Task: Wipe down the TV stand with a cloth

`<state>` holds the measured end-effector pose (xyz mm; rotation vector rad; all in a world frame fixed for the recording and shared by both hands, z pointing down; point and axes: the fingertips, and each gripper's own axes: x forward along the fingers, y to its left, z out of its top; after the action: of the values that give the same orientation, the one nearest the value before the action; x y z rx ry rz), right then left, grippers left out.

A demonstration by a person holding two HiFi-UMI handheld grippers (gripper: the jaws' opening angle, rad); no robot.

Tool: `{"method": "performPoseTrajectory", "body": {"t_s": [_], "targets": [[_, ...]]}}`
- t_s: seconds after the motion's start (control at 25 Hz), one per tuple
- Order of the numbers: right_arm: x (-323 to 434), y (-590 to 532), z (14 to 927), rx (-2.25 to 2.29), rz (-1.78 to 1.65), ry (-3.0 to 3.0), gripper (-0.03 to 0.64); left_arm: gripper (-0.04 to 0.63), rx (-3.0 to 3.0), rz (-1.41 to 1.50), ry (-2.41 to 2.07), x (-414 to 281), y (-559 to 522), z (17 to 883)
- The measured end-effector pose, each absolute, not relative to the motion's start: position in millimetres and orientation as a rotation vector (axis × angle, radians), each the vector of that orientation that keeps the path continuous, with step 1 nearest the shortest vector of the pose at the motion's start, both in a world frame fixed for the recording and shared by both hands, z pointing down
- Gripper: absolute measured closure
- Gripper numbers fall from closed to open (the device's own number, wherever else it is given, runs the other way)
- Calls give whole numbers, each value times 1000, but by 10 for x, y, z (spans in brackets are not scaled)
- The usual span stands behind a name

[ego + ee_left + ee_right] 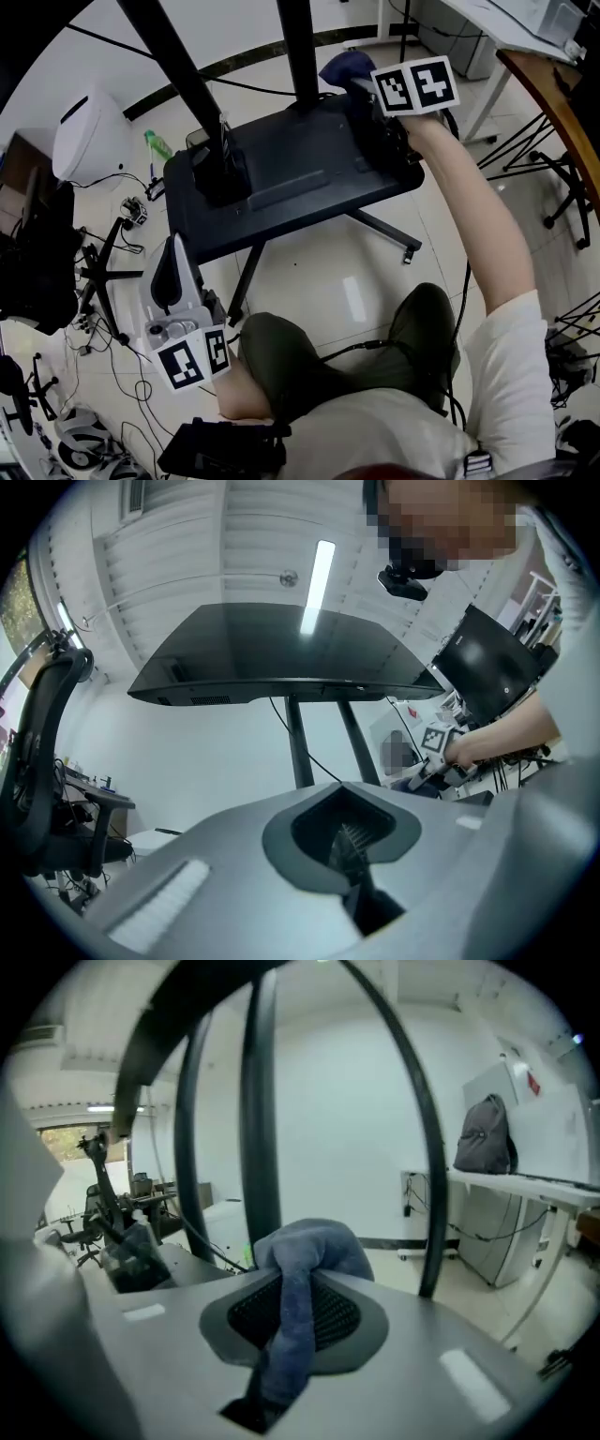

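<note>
The cloth [298, 1279] is clamped between the jaws of the right gripper [364, 92], which is held at the far right corner of the black TV stand [281, 173], just beside the rear pole [298, 47]. Whether the cloth is pressed onto the surface cannot be made out. The left gripper [358, 853] is held low by the person's knee [272, 342], well apart from the stand, its jaws closed together on nothing. No wiped streak is seen, so the wiping is judged barely begun, with most of the stand left to be done.
</note>
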<state>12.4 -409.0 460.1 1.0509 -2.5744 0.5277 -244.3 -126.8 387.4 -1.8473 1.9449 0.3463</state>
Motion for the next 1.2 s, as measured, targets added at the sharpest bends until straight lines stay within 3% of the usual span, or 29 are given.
{"method": "performPoseTrajectory", "body": {"t_s": [0.24, 0.44, 0.72, 0.92, 1.08, 1.2], "targets": [[58, -4147, 4951, 898, 547, -2432, 555, 595, -1821, 349, 1974, -2531, -1171, 3877], [350, -3095, 4762, 808, 391, -2686, 555, 595, -1818, 353, 1961, -2530, -1188, 3888], [807, -1665, 4886, 1125, -107, -2917, 555, 595, -1820, 329, 1957, -2524, -1234, 4043], [54, -1093, 4618, 945, -761, -3057, 554, 595, -1811, 325, 1980, -2605, -1157, 4211], [-403, -863, 4260, 936, -877, -3210, 555, 595, -1792, 313, 1994, -2663, -1059, 4290], [-762, -847, 4604, 812, -895, -3320, 555, 595, -1784, 303, 2017, -2751, -998, 4426]]}}
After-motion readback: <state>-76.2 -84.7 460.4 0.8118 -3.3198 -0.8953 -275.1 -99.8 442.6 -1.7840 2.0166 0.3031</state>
